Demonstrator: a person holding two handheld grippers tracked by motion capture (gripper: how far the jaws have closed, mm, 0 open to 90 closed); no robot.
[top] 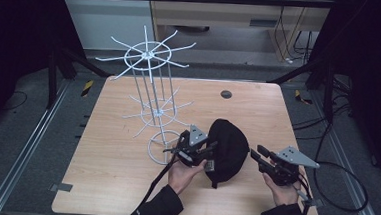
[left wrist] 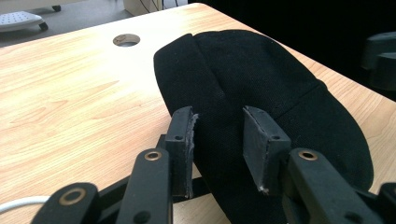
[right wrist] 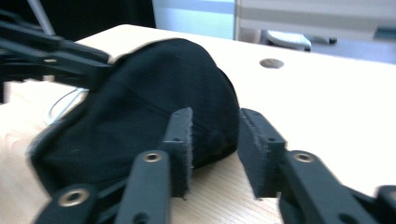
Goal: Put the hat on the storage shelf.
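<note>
Though no writing reads on the black cap (top: 227, 149), left gripper (left wrist: 218, 140) and right gripper (right wrist: 214, 148) gape wide at its 9 and 3 o'clock.

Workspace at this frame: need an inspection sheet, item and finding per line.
Surface: wooden table, round grommet hole near the far edge.
Job's things: black cap lying on the table; white wire display rack upright to its left.
Clutter: nothing seen.
Grippers: left hand-held gripper open, jaws at the cap's near edge; right hand-held gripper open, just short of the cap.
Cables: black cable looping off the table's right side.
Surroundings: dark frame, grey floor, cabinet behind.
</note>
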